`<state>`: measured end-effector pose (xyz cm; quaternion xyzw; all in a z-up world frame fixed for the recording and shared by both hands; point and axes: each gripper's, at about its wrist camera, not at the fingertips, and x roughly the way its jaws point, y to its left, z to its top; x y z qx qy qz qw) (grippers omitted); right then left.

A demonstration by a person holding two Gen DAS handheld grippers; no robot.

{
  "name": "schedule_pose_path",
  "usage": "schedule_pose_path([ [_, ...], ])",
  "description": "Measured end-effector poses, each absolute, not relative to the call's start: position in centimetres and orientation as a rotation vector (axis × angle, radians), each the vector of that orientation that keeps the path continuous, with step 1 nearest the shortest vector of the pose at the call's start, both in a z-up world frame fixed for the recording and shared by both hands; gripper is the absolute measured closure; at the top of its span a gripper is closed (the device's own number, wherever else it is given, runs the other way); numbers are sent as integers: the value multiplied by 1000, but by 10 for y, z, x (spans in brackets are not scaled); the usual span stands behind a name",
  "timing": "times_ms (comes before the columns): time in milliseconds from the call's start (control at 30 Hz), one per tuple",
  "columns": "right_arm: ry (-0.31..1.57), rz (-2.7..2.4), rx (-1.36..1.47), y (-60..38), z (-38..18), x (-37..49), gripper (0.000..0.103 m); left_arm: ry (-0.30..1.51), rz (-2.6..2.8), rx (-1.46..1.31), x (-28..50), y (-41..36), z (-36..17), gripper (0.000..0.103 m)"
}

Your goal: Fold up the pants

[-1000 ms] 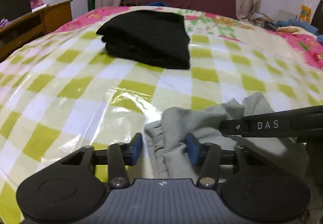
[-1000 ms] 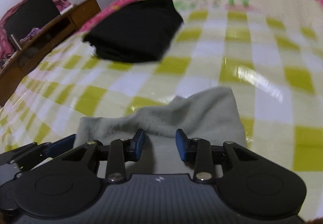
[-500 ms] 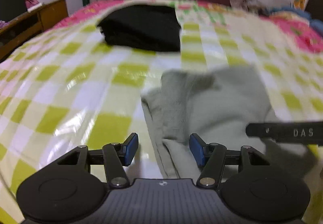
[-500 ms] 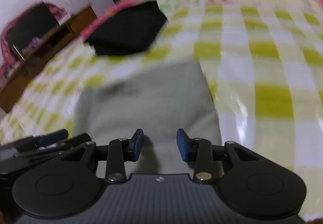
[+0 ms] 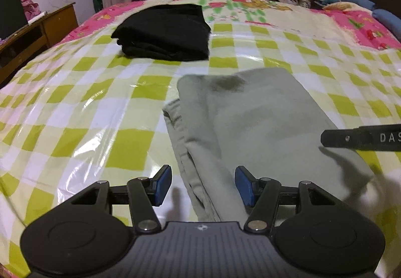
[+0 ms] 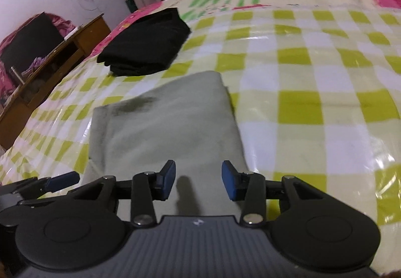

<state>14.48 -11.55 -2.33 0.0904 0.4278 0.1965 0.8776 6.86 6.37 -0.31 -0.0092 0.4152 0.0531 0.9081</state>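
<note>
Grey-green pants [image 5: 255, 122] lie folded into a flat rectangle on the checked bed cover, also in the right wrist view [image 6: 165, 127]. My left gripper [image 5: 203, 185] is open and empty above the pants' near left edge. My right gripper [image 6: 198, 179] is open and empty above the pants' near end. The right gripper's finger [image 5: 361, 137] reaches in from the right in the left wrist view. The left gripper's fingertip [image 6: 62, 179] shows at the lower left in the right wrist view.
A folded black garment [image 5: 165, 29] lies farther back on the bed, also in the right wrist view [image 6: 145, 44]. A wooden desk [image 5: 37, 32] stands left of the bed. Blue clothes [image 5: 386, 17] lie at the far right. The cover [image 6: 313, 102] is glossy yellow-green check.
The bunched pants now lie flat and folded on the bed. Both grippers have pulled back and risen a little, staying open and empty.
</note>
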Motion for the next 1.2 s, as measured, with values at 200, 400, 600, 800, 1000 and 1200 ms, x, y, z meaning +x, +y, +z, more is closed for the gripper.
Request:
schedule_pose_path([
  [200,906,391,188,-120,-25,141,61,874,106,-7,67,60,-4,32],
  [400,880,402,166,-117,-18,130,55,869,96,1,59,54,0,32],
  [600,928,357,157,-122,-26,130,55,881,82,17,53,51,-1,32],
  [800,925,351,156,-124,-23,125,55,881,77,14,51,51,-2,32],
  [1000,927,352,184,-129,-23,129,55,876,74,7,48,50,0,32],
  [1200,920,361,206,-133,-25,131,51,866,56,4,46,48,2,32],
])
